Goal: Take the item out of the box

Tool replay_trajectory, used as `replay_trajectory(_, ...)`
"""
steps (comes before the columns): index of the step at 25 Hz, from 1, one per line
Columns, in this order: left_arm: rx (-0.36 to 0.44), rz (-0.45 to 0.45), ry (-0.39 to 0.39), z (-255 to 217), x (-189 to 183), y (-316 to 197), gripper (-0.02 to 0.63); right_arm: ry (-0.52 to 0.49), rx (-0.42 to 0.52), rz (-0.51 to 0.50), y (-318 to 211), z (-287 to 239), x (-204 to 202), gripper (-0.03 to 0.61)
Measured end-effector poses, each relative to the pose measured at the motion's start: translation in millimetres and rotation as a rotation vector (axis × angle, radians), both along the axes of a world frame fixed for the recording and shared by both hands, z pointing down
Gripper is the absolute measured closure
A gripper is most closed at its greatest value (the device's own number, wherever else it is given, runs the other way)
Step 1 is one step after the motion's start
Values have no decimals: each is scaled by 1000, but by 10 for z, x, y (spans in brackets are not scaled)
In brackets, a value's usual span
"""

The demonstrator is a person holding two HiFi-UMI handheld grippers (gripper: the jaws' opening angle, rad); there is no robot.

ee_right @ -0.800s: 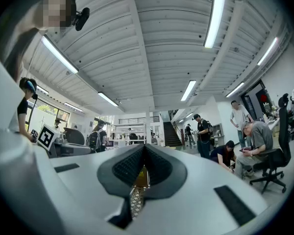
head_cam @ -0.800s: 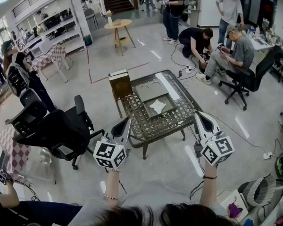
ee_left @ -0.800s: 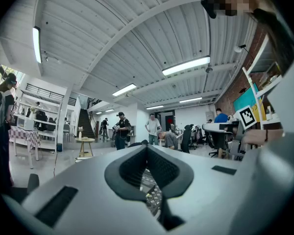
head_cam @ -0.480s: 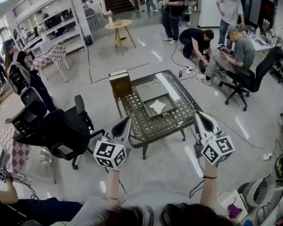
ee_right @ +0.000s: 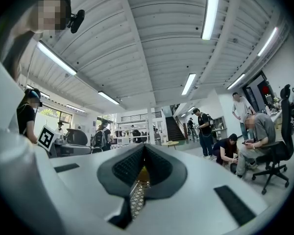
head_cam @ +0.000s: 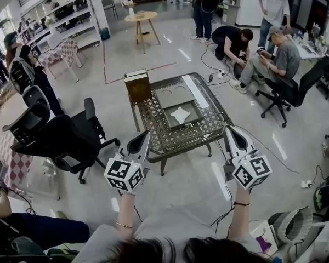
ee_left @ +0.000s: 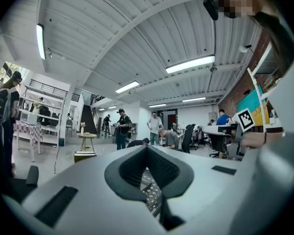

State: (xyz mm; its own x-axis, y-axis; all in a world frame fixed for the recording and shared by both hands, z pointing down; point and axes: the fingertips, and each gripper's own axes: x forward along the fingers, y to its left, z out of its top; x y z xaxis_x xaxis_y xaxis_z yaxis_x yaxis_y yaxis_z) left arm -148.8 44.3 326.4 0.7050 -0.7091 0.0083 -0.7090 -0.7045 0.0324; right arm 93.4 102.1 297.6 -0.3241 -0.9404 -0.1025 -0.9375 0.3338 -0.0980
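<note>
Presently both bare forearms extend forward, side by side and apart, holding the left gripper [head_cam: 145, 136] and the right gripper [head_cam: 229, 130] with tips pointing toward the near edge of the dark metal lattice table [head_cam: 159, 133]. The left jaws are pressed together with nothing between them; the right jaws are likewise closed and empty. The white crumpled item [head_cam: 180, 114] lies inside the flat grey open box [head_cam: 196, 113] at the table's middle, well apart from both grippers

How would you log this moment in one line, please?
left gripper: shut, empty | right gripper: shut, empty | item: in box on table
</note>
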Motion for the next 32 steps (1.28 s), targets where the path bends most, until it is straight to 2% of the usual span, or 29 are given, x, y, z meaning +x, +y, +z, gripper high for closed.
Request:
replay_trajectory(9, -29, -14, -10, 96, 137, 122, 597, -29, -22, -18, -34, 107, 112, 557)
replay_trajectory(16, -45, -12, -15, 172, 181, 19, 597, -41, -45, -11, -163, 235, 163, 557)
replay_trajectory(32, -64, 34, 4, 281, 380, -903, 597, -30, -77, 6, -996, 355, 222, 557)
